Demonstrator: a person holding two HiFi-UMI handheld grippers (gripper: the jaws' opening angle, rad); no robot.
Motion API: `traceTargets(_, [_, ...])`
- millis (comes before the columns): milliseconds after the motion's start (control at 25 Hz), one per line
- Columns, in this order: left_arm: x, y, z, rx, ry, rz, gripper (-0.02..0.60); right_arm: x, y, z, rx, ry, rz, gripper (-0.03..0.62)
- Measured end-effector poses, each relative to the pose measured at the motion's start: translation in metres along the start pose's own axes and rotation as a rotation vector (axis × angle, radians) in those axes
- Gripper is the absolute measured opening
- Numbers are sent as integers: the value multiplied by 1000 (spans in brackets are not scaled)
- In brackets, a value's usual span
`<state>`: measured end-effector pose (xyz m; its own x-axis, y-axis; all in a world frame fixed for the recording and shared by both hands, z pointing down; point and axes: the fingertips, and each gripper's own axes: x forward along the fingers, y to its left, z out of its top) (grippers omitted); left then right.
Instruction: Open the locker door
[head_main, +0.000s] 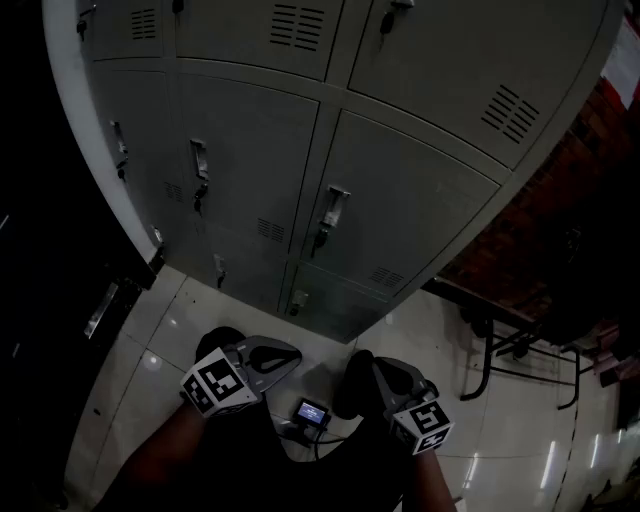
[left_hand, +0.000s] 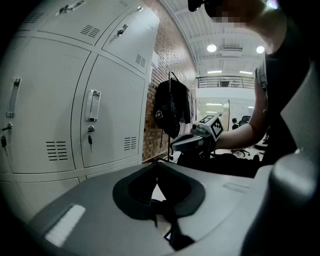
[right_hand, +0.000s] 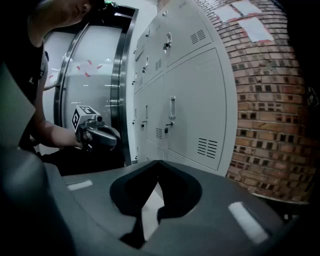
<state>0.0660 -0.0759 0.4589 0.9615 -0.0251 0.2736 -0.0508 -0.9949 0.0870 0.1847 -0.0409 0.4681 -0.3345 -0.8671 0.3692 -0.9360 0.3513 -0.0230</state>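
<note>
Grey locker bank (head_main: 250, 140) stands ahead beside a brick wall (head_main: 545, 215), locker door (head_main: 410, 200) closed with its handle (head_main: 333, 208) untouched, well apart from left gripper (left_hand: 156, 163) and right gripper (right_hand: 158, 162), both held low, jaws pressed together, gripping nothing.

A grey locker bank (head_main: 420, 190) is standing with all its visible doors closed, a latch handle (head_main: 333, 210) hanging on the nearest middle door. In front of the lockers, over the glossy tiled floor (head_main: 170, 320), the left gripper (head_main: 280, 358) and the right gripper (head_main: 392, 378) are hovering side by side, well apart from the doors. A small device with a lit screen (head_main: 311, 412) is lying farther out from the lockers, between the grippers. A brick wall (head_main: 540, 230) is adjoining the lockers' right end.
</note>
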Motion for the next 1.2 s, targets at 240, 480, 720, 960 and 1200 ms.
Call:
traceTargets(240, [-8,5,-3,9,-10,-12,11,39,14,10,-36,1,23,3])
traceTargets(480, [-17,8,-4,4,-20,-2,11,71,12,44,-113,-31,38,3])
traceTargets(720, [-22,10,-4,1,-30,6,11,119,3,74,-291,-3,1,58])
traceTargets(960, [-28,12,-5,-2,-37,11,11,170,-28,89,-796,207,-310,49])
traceTargets(1200, [-30,14,-5,-4,-37,16,11,210,-39,107,-1105,272,-401,85])
